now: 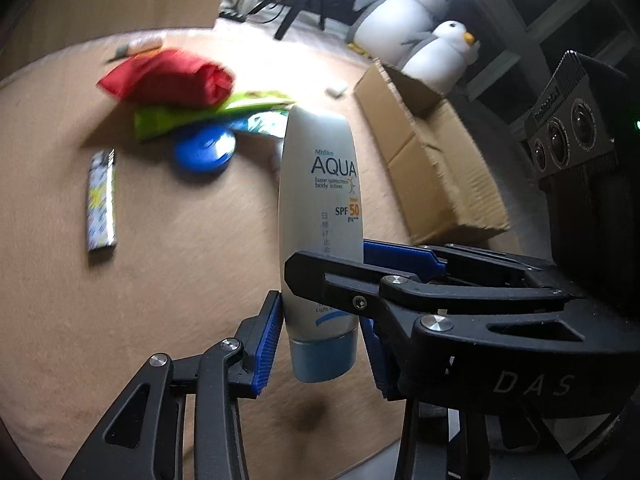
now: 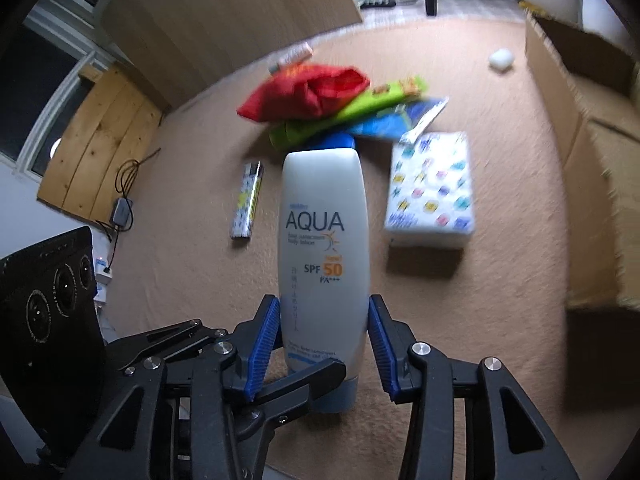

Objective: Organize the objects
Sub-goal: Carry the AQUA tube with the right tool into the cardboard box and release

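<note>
A white sunscreen tube (image 1: 320, 200) marked AQUA, blue cap down, hangs upright a little above the tan carpet. My left gripper (image 1: 320, 314) is shut on its lower part just above the cap, blue pads pressed to both sides. My right gripper (image 1: 330, 258) reaches in from the right and clamps the tube slightly higher. In the right wrist view the same tube (image 2: 324, 216) stands between my right gripper's (image 2: 323, 302) blue pads, which touch both sides. One black finger (image 2: 312, 376) of the left gripper crosses in front of the cap.
Behind the tube lie a red pouch (image 2: 308, 88), a green packet (image 2: 352, 114), a blue packet (image 2: 396, 120), a lighter (image 2: 248, 200) and a patterned tissue pack (image 2: 430, 192). An open cardboard box (image 1: 432, 152) stands at the right, with plush penguins (image 1: 404, 8) beyond.
</note>
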A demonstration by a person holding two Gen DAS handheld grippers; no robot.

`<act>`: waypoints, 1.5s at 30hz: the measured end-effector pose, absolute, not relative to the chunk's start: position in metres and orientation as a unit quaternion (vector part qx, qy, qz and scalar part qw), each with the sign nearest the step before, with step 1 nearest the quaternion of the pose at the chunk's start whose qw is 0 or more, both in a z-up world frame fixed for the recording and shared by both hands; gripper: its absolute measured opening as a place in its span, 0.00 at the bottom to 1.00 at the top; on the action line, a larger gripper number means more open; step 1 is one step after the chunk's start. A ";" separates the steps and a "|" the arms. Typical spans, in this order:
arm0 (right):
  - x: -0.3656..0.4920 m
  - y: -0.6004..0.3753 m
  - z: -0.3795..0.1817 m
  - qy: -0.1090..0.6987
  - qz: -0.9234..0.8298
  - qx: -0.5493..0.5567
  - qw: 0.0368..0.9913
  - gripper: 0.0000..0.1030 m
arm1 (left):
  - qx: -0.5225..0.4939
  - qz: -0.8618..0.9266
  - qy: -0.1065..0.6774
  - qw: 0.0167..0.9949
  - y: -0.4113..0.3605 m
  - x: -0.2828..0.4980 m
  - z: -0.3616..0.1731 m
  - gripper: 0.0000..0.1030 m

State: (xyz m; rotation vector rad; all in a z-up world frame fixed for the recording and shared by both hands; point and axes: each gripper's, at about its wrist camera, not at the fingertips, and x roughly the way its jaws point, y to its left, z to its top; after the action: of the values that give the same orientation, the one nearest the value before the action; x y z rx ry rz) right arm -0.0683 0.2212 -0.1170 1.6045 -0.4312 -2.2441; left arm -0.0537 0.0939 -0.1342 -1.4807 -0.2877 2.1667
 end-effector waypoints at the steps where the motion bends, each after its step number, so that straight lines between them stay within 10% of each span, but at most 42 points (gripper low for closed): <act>1: -0.069 0.225 -0.114 -0.152 -0.794 0.563 0.171 0.40 | -0.540 0.796 -0.103 0.251 0.099 -0.056 -0.130 0.41; 31: -0.096 0.415 -0.070 -0.178 -0.840 0.508 0.065 0.41 | -0.504 0.794 -0.061 0.334 0.303 -0.125 -0.094 0.42; 35: -0.094 0.420 -0.070 -0.179 -0.844 0.503 0.049 0.49 | -0.497 0.805 -0.049 0.319 0.301 -0.122 -0.091 0.74; 37: -0.092 0.424 -0.069 -0.181 -0.848 0.496 0.038 0.69 | -0.496 0.808 -0.047 0.313 0.294 -0.121 -0.092 0.74; 45: -0.083 0.418 -0.068 -0.187 -0.849 0.492 0.040 0.69 | -0.508 0.816 -0.050 0.271 0.248 -0.125 -0.102 0.74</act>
State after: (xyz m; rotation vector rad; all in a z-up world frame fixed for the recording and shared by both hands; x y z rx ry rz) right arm -0.0825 0.4175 -0.0684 1.5078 -0.5727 -2.6031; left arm -0.1251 0.2477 -0.1018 -1.3686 -0.1346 2.1968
